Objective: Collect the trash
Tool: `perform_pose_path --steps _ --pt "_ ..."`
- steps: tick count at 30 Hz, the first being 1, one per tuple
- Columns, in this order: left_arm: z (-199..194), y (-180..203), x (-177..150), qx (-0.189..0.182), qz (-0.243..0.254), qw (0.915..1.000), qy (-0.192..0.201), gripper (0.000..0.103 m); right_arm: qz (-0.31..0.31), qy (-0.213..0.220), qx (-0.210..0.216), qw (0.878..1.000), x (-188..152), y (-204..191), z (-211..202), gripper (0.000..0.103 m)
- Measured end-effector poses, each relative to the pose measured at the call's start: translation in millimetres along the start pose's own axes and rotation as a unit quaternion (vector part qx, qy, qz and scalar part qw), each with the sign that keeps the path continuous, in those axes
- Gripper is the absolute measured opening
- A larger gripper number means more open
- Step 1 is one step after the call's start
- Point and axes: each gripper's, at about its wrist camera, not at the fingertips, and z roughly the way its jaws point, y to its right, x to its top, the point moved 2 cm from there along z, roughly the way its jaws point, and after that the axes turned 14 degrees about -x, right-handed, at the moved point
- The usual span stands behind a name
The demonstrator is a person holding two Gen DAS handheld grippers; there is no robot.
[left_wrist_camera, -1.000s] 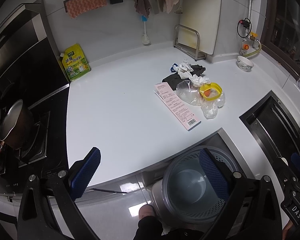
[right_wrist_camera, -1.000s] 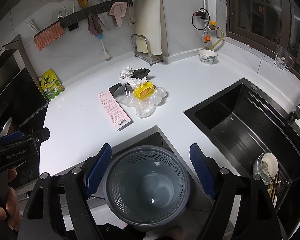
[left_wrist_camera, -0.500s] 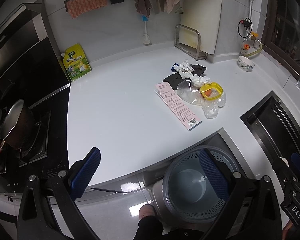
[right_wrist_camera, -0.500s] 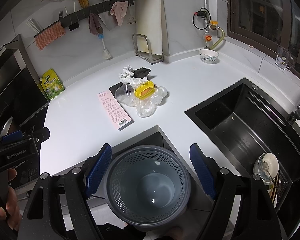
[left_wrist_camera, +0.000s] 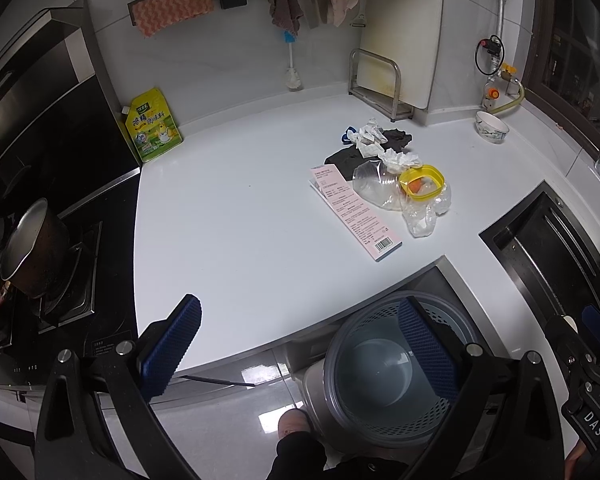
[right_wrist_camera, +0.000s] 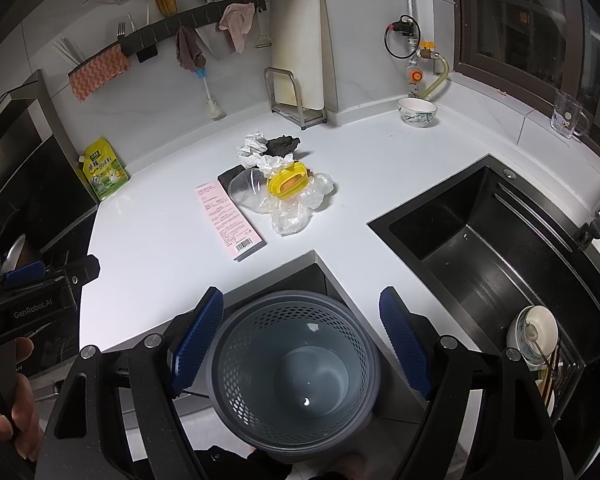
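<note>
A heap of trash lies on the white counter: a pink box, clear plastic wrap, a yellow lid, crumpled white paper and a black rag. A grey perforated bin stands on the floor below the counter edge and holds nothing. My left gripper is open and empty, short of the counter edge. My right gripper is open and empty above the bin.
A black sink with dishes is at the right. A stove with a pot is at the left. A yellow pouch, a cutting board rack and a bowl stand along the back wall.
</note>
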Motion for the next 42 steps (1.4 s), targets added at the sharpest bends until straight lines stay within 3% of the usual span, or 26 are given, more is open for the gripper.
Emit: perform_pose_path --steps 16,28,36,42 --pt "5.5 9.5 -6.5 0.015 -0.02 0.9997 -0.003 0.097 -0.009 -0.005 0.011 1.0 -3.9 11.9 7.1 0.077" --pt "22.9 22.5 -26.8 0.05 -0.042 0.9978 -0.003 0.097 -0.039 -0.016 0.057 0.997 -9.8 44.4 50.1 0.077" --pt "61.3 12.2 -2.7 0.056 -0.052 0.9971 0.008 0.097 -0.061 -0.003 0.068 0.996 23.3 31.9 101.4 0.077" --pt "111.3 2.5 30.8 0.053 -0.036 0.9977 0.021 0.097 -0.083 0.016 0.071 0.994 64.6 4.6 149.6 0.077"
